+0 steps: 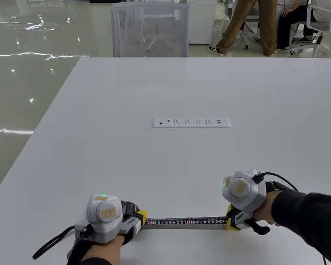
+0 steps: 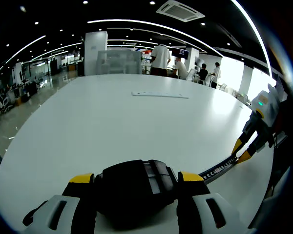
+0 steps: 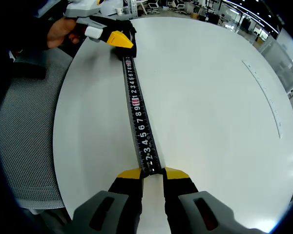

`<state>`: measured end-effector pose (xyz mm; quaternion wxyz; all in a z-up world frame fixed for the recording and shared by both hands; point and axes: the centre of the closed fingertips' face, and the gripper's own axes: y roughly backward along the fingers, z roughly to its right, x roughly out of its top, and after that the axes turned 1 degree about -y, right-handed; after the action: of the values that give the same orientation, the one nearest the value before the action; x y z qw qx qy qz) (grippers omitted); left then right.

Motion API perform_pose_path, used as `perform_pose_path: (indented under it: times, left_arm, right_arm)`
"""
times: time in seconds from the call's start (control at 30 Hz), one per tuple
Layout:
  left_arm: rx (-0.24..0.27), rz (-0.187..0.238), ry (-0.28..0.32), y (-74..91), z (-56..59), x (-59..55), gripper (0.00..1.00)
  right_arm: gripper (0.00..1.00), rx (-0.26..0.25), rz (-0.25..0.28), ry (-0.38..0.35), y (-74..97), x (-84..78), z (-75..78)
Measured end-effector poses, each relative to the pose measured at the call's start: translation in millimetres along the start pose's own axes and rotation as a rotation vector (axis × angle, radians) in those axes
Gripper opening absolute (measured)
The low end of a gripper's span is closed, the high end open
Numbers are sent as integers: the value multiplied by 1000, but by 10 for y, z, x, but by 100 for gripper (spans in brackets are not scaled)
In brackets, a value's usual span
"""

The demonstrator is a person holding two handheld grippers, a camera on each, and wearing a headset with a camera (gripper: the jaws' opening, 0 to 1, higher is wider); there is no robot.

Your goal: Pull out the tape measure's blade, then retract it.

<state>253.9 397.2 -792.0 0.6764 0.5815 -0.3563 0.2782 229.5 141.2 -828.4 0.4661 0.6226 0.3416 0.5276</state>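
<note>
Blade (image 3: 139, 122) lies out along the near worktop (image 1: 209, 88) edge: left gripper (image 2: 136, 177) clamps the case (image 2: 134, 195), right gripper (image 3: 153, 173) pinches the tip. Next, probably ease it back.

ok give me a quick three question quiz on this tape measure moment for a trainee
1. Fill in: the left gripper is shut on the tape measure's black ____.
2. True or false: the blade is fully retracted.
3. What does the right gripper clamp? A the power strip, B the blade's end, C the mesh chair.
Key: 1 case; 2 false, it lies stretched out along the table between the two grippers; 3 B.
</note>
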Motion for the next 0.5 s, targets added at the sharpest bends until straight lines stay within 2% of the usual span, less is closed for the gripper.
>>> perform_pose_path:
  times: [0.07,0.23,0.5]
  left_arm:
    - [-1,0,1,-1,2,-1,63]
    - [-4,-2,2,-4,4,-4,63]
    - [-6,1,3,-5,5,-5,63]
  right_arm:
    - [12,4,5,37,-9,5,-1]
    - [12,14,4,76,-6,31,-22]
    - [12,22,8,107,-19,68,-36]
